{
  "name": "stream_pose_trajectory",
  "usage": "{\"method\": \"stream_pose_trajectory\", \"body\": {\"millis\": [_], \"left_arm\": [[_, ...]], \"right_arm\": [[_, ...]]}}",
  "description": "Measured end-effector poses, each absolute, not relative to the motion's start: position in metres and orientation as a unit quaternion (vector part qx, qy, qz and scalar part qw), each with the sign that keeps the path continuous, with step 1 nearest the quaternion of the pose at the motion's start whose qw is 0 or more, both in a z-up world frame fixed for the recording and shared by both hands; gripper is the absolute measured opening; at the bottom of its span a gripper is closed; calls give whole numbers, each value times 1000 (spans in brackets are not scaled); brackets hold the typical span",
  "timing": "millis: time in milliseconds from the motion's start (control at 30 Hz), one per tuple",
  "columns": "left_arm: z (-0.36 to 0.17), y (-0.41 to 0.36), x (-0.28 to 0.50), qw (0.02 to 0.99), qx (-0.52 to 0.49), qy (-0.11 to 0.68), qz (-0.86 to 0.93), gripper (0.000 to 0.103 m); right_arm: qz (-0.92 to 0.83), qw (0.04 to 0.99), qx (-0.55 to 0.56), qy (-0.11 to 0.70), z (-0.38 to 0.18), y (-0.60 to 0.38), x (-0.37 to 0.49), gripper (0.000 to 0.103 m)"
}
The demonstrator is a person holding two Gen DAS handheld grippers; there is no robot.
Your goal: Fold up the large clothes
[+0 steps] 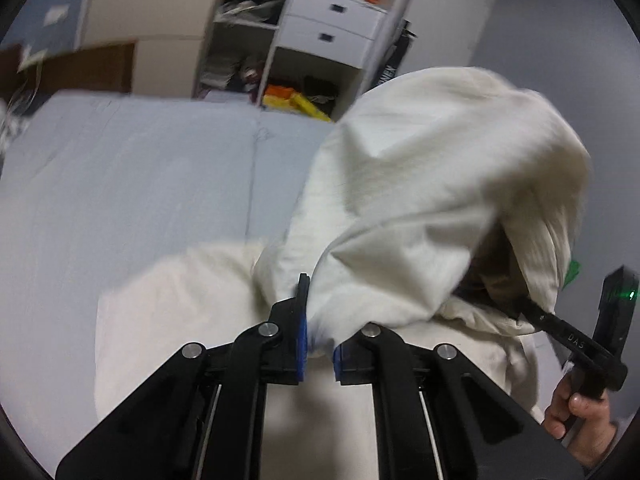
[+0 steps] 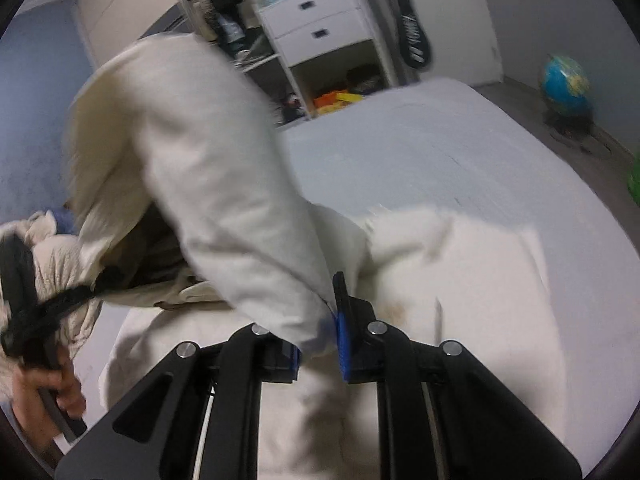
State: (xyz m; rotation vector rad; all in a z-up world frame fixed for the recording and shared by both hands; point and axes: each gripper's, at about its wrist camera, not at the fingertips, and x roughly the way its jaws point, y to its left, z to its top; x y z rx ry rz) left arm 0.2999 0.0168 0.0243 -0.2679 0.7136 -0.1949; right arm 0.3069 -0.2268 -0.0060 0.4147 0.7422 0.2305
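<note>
My left gripper (image 1: 318,344) and right gripper (image 2: 318,340) pinch the cream garment (image 1: 432,184); a thin grip may slip and spoil the fold over the bed (image 1: 140,168).

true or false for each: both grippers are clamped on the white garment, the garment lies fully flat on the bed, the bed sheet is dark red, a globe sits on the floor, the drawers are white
1. Both grippers hold the white garment: true. The left gripper and the right gripper each pinch cloth.
2. The garment lies fully flat on the bed: false. Part is lifted and draped between the grippers.
3. The bed sheet is dark red: false. It is pale grey-blue.
4. A globe sits on the floor: true.
5. The drawers are white: true.
</note>
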Motion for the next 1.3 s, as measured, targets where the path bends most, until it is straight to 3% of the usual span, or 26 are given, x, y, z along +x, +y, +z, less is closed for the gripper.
{"method": "stream_pose_trajectory", "body": {"millis": [367,700,967,1133,1167,1200,1267,1300], "left_arm": [[-36,72,209,897,-257,345,-104,10],[-51,77,190,901,-204,352,-148,12],[-48,77,187,901,-190,358,-156,15],[-45,76,185,898,-192,365,-152,17],[-43,76,184,898,-191,369,-146,23],[-42,77,182,896,-191,376,-137,44],[-42,80,179,892,-198,391,-110,70],[-41,83,171,893,-206,385,-111,76]], "right_arm": [[46,871,310,379,-50,-266,258,12],[81,893,200,394,-43,-253,238,12],[104,917,66,378,-5,-237,206,26],[106,920,59,373,8,-244,183,26],[103,919,63,375,11,-245,182,26],[102,919,74,374,14,-248,176,26],[103,920,96,365,21,-256,165,26],[105,921,110,358,27,-259,158,26]]}}
